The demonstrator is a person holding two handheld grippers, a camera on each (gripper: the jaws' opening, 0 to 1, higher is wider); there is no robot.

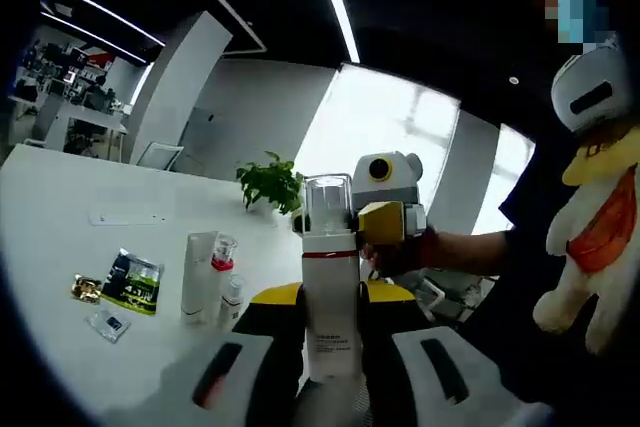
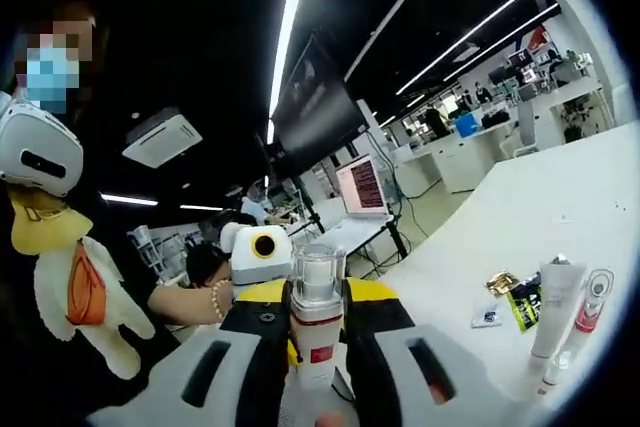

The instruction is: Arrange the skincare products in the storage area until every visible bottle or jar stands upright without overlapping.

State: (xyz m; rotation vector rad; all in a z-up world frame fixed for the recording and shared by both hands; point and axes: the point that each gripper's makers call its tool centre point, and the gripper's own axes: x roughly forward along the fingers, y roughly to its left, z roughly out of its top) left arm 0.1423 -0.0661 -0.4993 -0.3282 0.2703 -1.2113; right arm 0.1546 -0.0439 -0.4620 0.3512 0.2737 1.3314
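Both grippers clamp one white bottle (image 1: 330, 297) in mid-air: left gripper (image 1: 330, 367) low on its body, right gripper (image 2: 318, 372) too, probably to steady it upright. Placement pending; other products (image 1: 210, 277) stand on the table (image 1: 60, 207).

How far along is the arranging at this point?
Done: a white tube, a red-banded bottle and a smaller bottle stand upright on the table. In hand: left gripper and right gripper clamp a clear-capped bottle. Left: standing it beside them.
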